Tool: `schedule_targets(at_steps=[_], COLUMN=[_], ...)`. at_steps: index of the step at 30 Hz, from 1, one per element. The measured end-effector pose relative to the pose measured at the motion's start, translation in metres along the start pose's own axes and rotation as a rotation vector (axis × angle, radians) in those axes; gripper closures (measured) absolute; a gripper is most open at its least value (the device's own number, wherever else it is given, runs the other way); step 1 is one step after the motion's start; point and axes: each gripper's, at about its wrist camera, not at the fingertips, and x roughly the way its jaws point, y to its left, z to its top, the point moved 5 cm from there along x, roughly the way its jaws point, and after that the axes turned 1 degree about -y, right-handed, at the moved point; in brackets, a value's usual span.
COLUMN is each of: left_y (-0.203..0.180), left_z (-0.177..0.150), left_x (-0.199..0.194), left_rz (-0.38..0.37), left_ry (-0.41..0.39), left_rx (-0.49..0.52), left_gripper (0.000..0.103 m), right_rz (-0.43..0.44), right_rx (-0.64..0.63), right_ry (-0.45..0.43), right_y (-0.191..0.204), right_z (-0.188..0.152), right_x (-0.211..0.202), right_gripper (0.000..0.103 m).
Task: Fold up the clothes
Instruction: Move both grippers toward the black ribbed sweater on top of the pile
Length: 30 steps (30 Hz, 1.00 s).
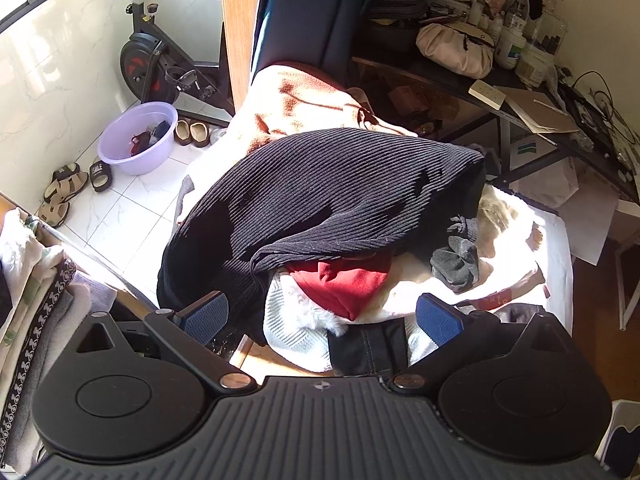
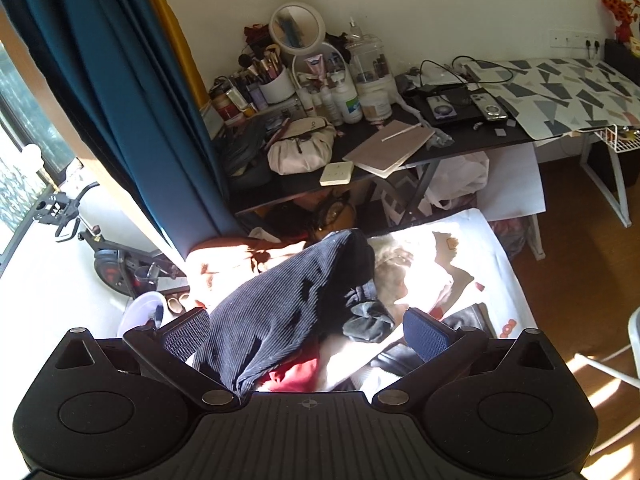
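Note:
A dark navy ribbed garment (image 1: 320, 196) lies draped over a heap of clothes on a white-covered surface (image 1: 556, 256). Under its near hem show a red garment (image 1: 348, 284), a pale knitted piece (image 1: 296, 332) and dark denim (image 1: 372, 348). A crumpled grey sock (image 1: 456, 264) lies to the right. My left gripper (image 1: 322, 316) hovers open just above the heap's near edge, nothing between its blue pads. In the right wrist view the ribbed garment (image 2: 288, 312) and grey sock (image 2: 368, 324) sit between the fingers of my right gripper (image 2: 306, 336), which is open and holds nothing.
A cluttered black desk (image 2: 400, 160) with cosmetics and a beige pouch (image 2: 300, 148) stands behind the heap. A teal curtain (image 2: 132, 100) hangs at left. An exercise bike (image 1: 160, 60), a purple basin (image 1: 138, 136) and sandals (image 1: 64, 192) are on the tiled floor. Stacked folded fabrics (image 1: 36, 304) sit at left.

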Motion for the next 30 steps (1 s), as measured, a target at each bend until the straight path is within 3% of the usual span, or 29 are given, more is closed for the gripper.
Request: schedule_targets(at_steps=[11, 22, 30], left_y=[0.010, 0.019, 0.033], left_z=[0.010, 0.004, 0.008], left_x=[-0.001, 0.006, 0.008], left_rz=[0.005, 0.008, 0.023], left_ry=[-0.010, 0.016, 0.011], left_rx=[-0.056, -0.091, -0.125], left_gripper=[0.001, 0.001, 0.001], right_rz=[0.009, 0.027, 0.049], right_rx=[-0.031, 0.015, -0.041], right_ry=[0.015, 0.113, 0.084], right_y=[0.022, 0.037, 0.055], right_z=[0.003, 0.000, 0.004], right_x=[0.004, 0.032, 0.032], right_gripper=[0.001, 0.001, 0.001])
